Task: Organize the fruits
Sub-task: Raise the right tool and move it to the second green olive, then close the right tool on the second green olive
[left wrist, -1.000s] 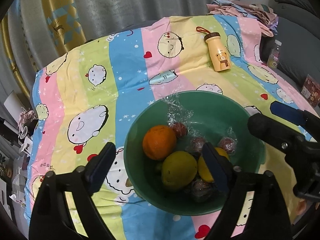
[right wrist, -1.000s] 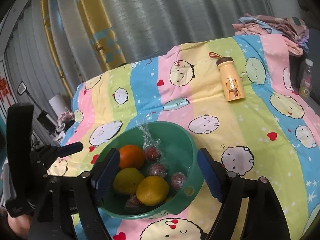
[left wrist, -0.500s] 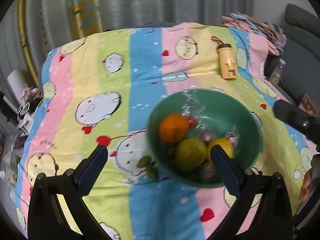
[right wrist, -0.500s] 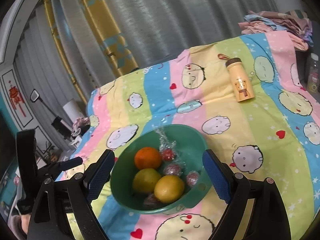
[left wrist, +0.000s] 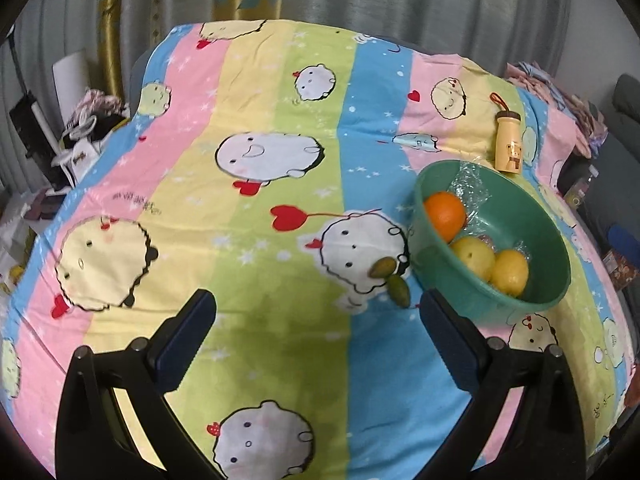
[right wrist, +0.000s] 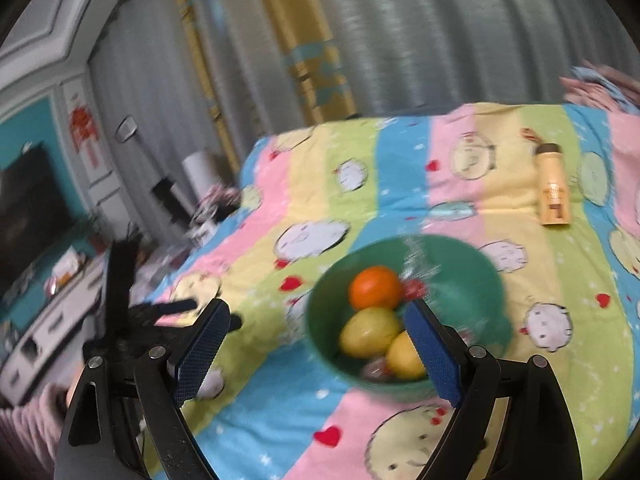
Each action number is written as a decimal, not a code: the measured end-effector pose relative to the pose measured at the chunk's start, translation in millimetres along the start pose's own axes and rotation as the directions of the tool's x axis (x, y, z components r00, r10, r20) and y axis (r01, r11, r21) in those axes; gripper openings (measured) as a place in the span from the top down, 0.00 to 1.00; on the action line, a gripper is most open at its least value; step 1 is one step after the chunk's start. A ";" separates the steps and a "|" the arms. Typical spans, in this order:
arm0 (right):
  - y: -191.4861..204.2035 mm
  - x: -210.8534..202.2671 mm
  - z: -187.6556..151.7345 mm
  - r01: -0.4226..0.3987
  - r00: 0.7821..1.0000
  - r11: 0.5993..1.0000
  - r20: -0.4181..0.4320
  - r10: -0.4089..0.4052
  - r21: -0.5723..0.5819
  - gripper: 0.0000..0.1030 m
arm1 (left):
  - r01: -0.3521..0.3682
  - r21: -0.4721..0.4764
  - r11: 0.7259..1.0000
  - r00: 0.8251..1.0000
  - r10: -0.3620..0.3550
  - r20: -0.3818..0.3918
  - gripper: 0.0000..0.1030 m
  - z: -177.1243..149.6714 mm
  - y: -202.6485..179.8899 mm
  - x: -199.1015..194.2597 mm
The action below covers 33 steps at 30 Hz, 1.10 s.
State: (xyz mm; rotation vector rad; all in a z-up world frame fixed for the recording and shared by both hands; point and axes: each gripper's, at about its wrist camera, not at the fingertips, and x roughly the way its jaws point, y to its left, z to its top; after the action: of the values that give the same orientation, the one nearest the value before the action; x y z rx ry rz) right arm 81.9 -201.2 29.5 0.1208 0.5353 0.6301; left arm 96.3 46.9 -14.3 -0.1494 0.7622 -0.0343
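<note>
we hold the left hand-held gripper [left wrist: 316, 320] wide and empty over the bed [left wrist: 256, 80]. two small green fruits [left wrist: 390, 280] lie on the cover just left of the bowl [left wrist: 548, 228], touching its wall; the next move likely calls for lowering onto one. a second ago this gripper framed the bowl; now the bowl sits off right. the right hand-held gripper [right wrist: 316, 352] stands wide, empty, before the bowl's orange [right wrist: 374, 286].

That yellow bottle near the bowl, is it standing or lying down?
Lying down: the bottle rests lengthwise on the blanket.
</note>
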 end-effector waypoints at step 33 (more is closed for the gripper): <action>47.0 198.6 -51.4 0.381 0.880 0.924 -0.319 -0.353 0.029 0.63 | 0.239 -0.168 0.956 0.970 -0.244 -0.009 0.03 -16.6 92.8 3.3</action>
State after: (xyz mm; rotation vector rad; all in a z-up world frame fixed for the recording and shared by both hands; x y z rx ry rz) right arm 165.4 -48.9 -89.3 0.0030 0.8669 0.2489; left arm 85.0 136.3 -42.1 -0.4018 0.7731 -0.2065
